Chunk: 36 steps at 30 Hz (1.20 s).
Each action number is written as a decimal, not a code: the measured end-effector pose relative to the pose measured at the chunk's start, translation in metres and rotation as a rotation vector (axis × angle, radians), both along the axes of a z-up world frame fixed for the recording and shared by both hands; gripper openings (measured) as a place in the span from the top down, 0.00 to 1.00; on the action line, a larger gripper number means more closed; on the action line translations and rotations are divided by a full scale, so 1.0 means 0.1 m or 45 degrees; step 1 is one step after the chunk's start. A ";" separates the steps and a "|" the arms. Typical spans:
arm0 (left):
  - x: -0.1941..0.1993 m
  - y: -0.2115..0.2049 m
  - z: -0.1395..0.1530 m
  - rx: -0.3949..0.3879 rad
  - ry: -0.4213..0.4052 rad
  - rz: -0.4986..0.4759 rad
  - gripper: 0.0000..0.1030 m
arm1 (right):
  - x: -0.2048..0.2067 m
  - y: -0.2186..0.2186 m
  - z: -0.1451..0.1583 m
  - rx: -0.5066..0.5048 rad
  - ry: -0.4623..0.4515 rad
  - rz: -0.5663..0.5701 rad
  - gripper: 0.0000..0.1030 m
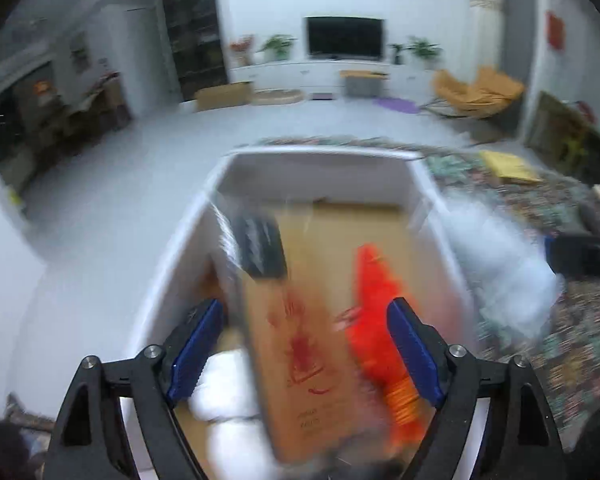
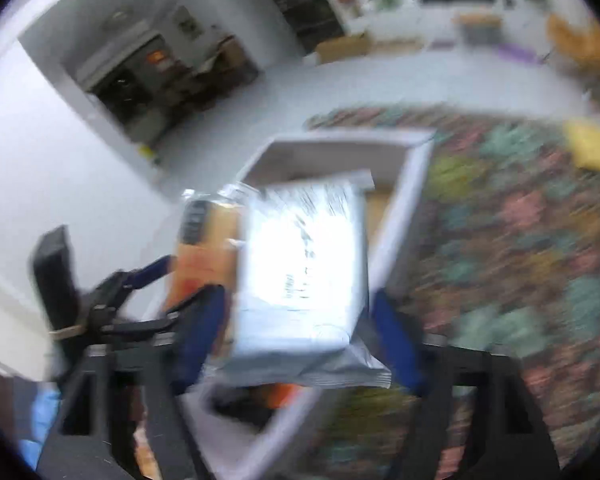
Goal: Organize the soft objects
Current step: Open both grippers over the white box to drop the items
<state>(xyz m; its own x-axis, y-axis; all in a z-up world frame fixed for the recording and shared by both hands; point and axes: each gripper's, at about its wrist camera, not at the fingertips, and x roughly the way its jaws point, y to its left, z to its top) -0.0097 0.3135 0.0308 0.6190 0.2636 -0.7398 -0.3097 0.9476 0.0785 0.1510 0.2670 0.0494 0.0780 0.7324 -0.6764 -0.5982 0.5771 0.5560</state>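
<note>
A white open box [image 1: 320, 160] stands on a patterned rug, also in the right wrist view [image 2: 404, 200]. My left gripper [image 1: 304, 316] is open over the box, with a tan packet with red print [image 1: 300, 336] blurred between its blue fingers. An orange soft item [image 1: 380, 300] and a white soft item [image 1: 228, 384] lie in the box. My right gripper [image 2: 300, 312] is open, with a silver-white packet [image 2: 304, 264] blurred between its fingers above the box. The left gripper [image 2: 168, 284] and the tan packet [image 2: 204, 248] show at its left.
The patterned rug [image 2: 520, 240] spreads to the right, with a yellow flat item [image 1: 508, 164] on it. The pale floor [image 1: 120, 184] lies to the left and beyond. A TV stand, a cardboard box and an orange chair [image 1: 476, 88] stand far back.
</note>
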 end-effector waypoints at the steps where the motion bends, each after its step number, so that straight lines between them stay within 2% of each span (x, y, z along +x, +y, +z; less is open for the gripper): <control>1: -0.11 0.05 -0.01 0.019 -0.007 0.033 0.16 | -0.02 0.02 -0.07 -0.007 0.029 0.017 0.17; 4: -0.36 0.11 0.00 0.038 -0.058 0.083 0.08 | -0.14 0.03 -0.15 -0.038 0.002 0.027 0.17; 11: -0.81 -0.18 0.09 0.073 -0.209 0.223 0.01 | -0.37 -0.17 -0.10 -0.210 -0.290 -0.019 0.17; 15: -0.97 -0.35 0.11 0.024 -0.264 0.225 0.01 | -0.58 -0.17 -0.10 -0.305 -0.419 -0.002 0.17; 17: -1.01 -0.39 0.14 0.025 -0.258 0.234 0.01 | -0.70 -0.15 -0.12 -0.330 -0.441 0.007 0.17; 24: -1.10 -0.48 0.18 0.136 -0.225 0.292 0.01 | -0.95 -0.07 -0.13 -0.409 -0.498 0.020 0.17; 36: -1.12 -0.38 0.15 0.137 -0.184 0.353 0.01 | -1.11 0.07 -0.12 -0.478 -0.556 0.030 0.17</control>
